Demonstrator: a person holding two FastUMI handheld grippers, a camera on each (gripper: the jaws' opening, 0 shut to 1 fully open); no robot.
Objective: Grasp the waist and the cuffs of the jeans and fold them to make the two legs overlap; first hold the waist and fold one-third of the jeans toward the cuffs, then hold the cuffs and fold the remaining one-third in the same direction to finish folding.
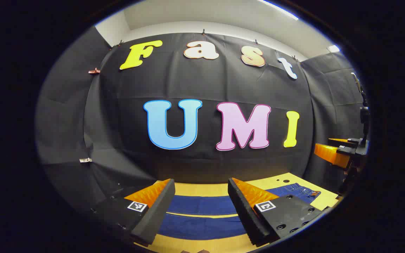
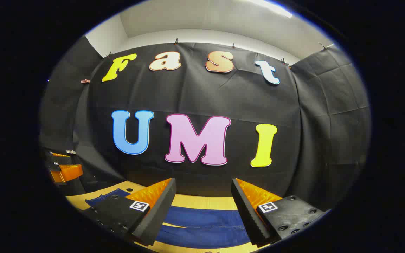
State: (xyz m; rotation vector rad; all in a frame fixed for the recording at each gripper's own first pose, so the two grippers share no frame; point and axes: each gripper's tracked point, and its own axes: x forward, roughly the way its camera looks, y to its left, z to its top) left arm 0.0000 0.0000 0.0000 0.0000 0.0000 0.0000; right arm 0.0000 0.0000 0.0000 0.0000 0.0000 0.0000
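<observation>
Dark blue jeans [image 1: 199, 205] lie flat on a light wooden table [image 1: 202, 189], the two legs side by side with a thin strip of table between them. In the left gripper view the waist with its button [image 1: 314, 193] lies at the right. My left gripper [image 1: 200, 182] hovers open above the legs, with nothing between its fingers. My right gripper [image 2: 203, 181] is also open and empty above the jeans [image 2: 202, 218]. Each gripper shows at the edge of the other's view: the right gripper [image 1: 332, 154] at far right, the left gripper [image 2: 67, 172] at far left.
The black cloth wall [image 1: 202, 84] stands close behind the table's far edge and wraps around both sides. Two small holes [image 1: 282, 180] mark the table near the waist. Bare table [image 2: 202, 202] runs between the jeans and the wall.
</observation>
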